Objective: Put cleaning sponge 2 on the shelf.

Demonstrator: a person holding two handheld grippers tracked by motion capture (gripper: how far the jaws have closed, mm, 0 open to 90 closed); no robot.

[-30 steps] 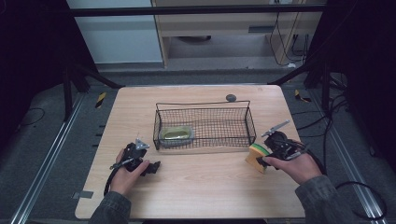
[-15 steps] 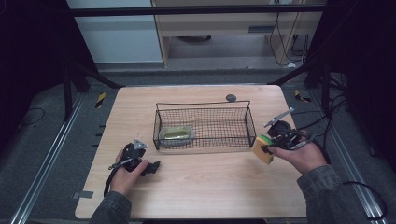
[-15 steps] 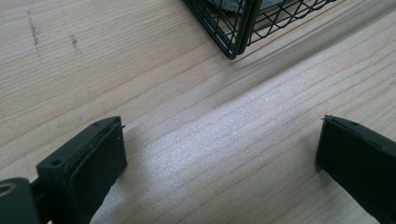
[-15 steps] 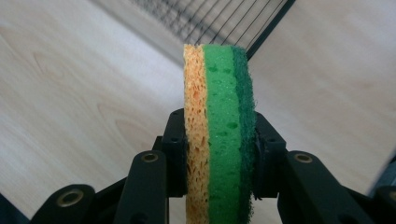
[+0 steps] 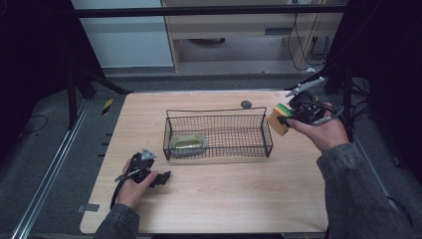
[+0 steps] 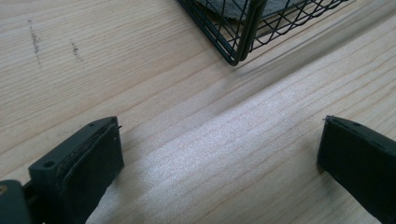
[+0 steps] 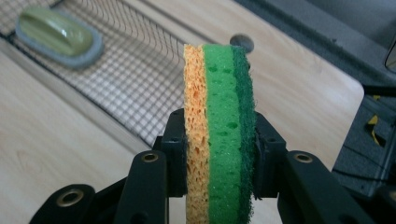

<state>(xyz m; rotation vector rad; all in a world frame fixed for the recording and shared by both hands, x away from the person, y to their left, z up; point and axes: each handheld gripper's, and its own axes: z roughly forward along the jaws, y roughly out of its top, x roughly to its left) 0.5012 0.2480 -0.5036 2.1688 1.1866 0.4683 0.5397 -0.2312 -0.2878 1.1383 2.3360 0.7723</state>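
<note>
**Sponge lifted clear of the table, beside the basket**

Risen from the tabletop since a second ago, the right gripper point(image 5: 284, 118) now carries the sponge point(image 5: 278, 119) in the air just off the wire basket's point(image 5: 219, 149) right end. Its jaws have just closed and pinch the sponge point(image 7: 219, 121) across its flat faces, orange layer on one pad, dark green scouring layer on the other. It looks light and soft, likely to squash, so a hold across the faces suits it. Inside the basket lies a green-topped scrubbing pad point(image 5: 187, 143). The left gripper point(image 5: 158, 178) rests on the wooden table point(image 5: 224, 199), jaws spread and empty.
</note>
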